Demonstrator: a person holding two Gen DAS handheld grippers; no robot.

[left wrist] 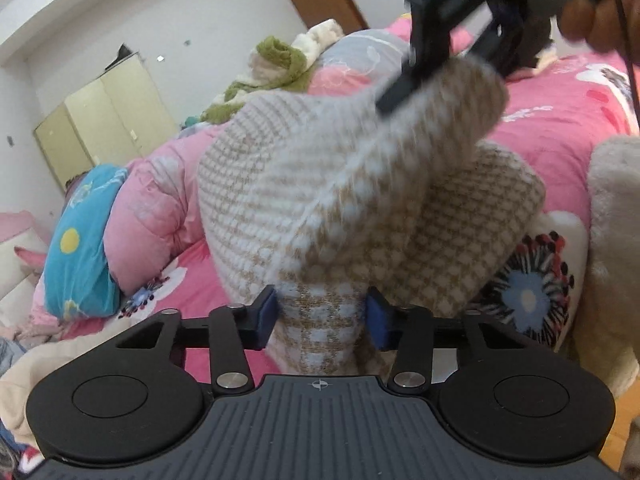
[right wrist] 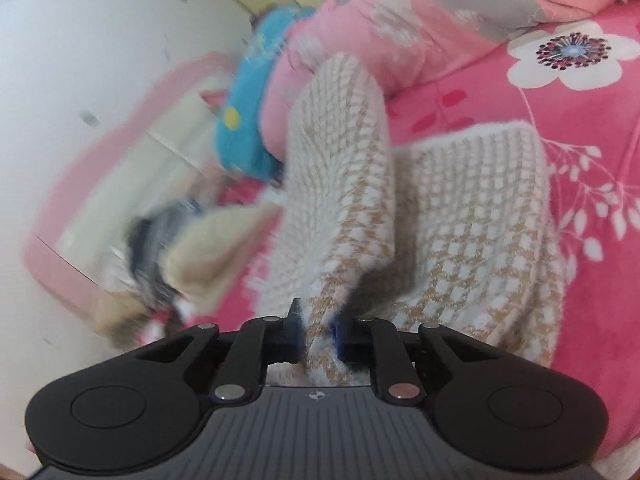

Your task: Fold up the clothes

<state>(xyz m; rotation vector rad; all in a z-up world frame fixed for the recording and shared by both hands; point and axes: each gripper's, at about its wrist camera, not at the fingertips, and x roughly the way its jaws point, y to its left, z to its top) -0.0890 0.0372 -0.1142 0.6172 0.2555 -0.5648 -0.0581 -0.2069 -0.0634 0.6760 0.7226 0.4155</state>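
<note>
A beige-and-white houndstooth knit garment point(left wrist: 320, 184) is lifted above the pink floral bedsheet point(left wrist: 552, 128). My left gripper point(left wrist: 323, 320) is shut on a bunched edge of it, which sits between the blue pads. At the top right of the left wrist view, my right gripper point(left wrist: 452, 76), held by a hand point(left wrist: 600, 4), clamps another part of the knit. In the right wrist view, the right gripper point(right wrist: 317, 334) is shut on a fold of the garment point(right wrist: 480, 208). The rest of the knit drapes down onto the bedsheet point(right wrist: 480, 100).
A pink quilt point(left wrist: 156, 208) and a blue pillow point(left wrist: 80, 248) lie along the bed's far side. A green-and-white fluffy garment point(left wrist: 280, 60) sits on top of the quilt. A cream fluffy cloth point(left wrist: 616, 240) is at the right, and a blurred pile of clothes point(right wrist: 192, 256) lies at the left. A cream cabinet point(left wrist: 104, 120) stands against the wall.
</note>
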